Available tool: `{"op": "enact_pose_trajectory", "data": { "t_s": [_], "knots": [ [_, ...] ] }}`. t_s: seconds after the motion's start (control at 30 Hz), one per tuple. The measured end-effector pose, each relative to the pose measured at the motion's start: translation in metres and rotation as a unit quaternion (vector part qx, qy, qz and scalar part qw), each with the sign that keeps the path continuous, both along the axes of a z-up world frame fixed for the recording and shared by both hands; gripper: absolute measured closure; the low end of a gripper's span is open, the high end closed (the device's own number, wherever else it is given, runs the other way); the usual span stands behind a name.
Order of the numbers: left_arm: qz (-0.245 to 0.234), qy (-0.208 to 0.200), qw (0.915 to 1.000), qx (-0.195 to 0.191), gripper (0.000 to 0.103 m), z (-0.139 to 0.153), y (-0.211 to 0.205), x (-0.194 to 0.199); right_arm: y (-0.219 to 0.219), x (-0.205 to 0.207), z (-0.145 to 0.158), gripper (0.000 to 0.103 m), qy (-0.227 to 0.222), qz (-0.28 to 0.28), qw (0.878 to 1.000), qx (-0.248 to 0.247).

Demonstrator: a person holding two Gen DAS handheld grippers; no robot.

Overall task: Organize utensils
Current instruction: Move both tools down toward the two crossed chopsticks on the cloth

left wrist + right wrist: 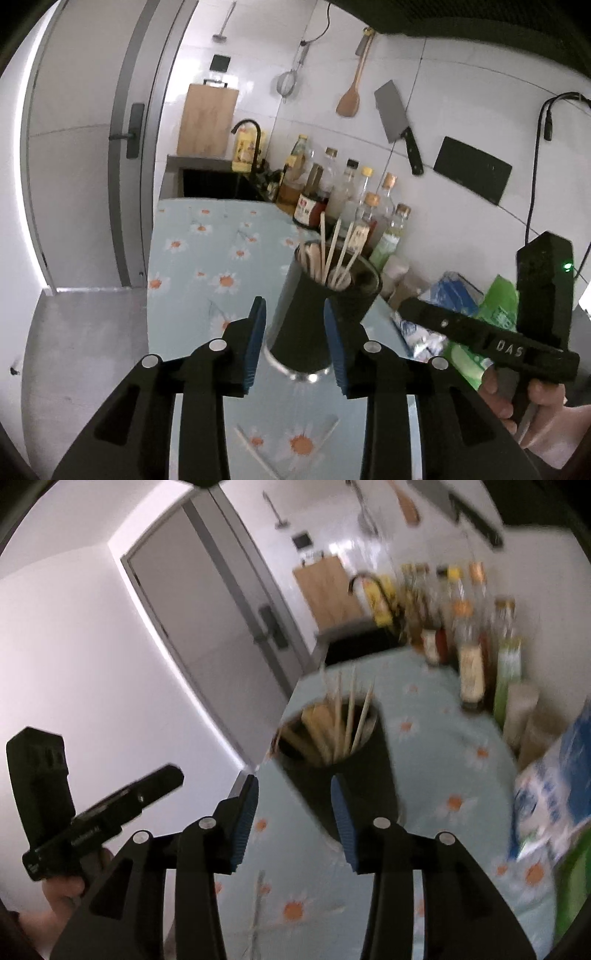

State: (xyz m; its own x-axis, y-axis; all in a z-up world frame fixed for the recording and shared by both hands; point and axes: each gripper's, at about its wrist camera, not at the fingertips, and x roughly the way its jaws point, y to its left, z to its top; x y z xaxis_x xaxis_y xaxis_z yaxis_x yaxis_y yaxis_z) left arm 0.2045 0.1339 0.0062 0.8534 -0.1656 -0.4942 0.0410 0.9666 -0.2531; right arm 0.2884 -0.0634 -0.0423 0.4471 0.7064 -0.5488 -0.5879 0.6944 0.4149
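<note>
A black utensil cup [317, 314] stands on the daisy-print tablecloth [207, 254], holding several wooden chopsticks [332, 251] and flat wooden sticks. My left gripper [295, 339] is open and empty, its blue pads on either side of the cup's lower part without touching it. My right gripper [295, 823] is open and empty, just in front of the same cup [351, 775]; this view is blurred. A loose chopstick [255, 452] lies on the cloth below the left gripper. The chopstick also shows in the right wrist view [258, 904].
Sauce bottles [343, 192] line the wall behind the cup. Blue and green packets [461, 306] lie to the right. A cleaver [399, 129], wooden spatula [351, 96] and strainer hang on the tiles. A sink [214, 181] with a black faucet is beyond the cloth. The table edge drops to the floor at left.
</note>
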Motion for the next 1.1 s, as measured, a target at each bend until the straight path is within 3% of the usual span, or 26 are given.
{"op": "enact_pose_trajectory", "data": {
  "t_s": [0.2,0.4,0.53,0.6,0.9,0.93,1.1],
  "knots": [
    [-0.011,0.034,0.9993,-0.009,0.072,-0.020,0.015,-0.017,0.013,-0.014,-0.033,0.061,0.073,-0.011,0.997,-0.028],
    [-0.026,0.077,0.9962,-0.030,0.072,-0.047,0.028,-0.028,0.024,-0.024,-0.063,0.061,0.160,-0.053,0.983,-0.073],
    [-0.034,0.100,0.9932,-0.047,0.072,-0.063,0.036,-0.036,0.028,-0.026,-0.094,0.061,0.278,-0.080,0.955,-0.068],
    [-0.037,0.110,0.9916,-0.057,0.072,-0.070,0.042,-0.039,0.033,-0.026,-0.105,0.061,0.315,-0.087,0.942,-0.073],
    [-0.054,0.132,0.9862,-0.084,0.072,-0.088,0.064,-0.051,0.056,-0.033,-0.140,0.062,0.405,-0.153,0.896,-0.097],
    [-0.056,0.134,0.9856,-0.086,0.072,-0.091,0.066,-0.053,0.058,-0.036,-0.145,0.066,0.418,-0.162,0.889,-0.097],
    [-0.061,0.148,0.9814,-0.105,0.072,-0.103,0.080,-0.062,0.067,-0.039,-0.148,0.075,0.426,-0.192,0.878,-0.107]
  ]
}}
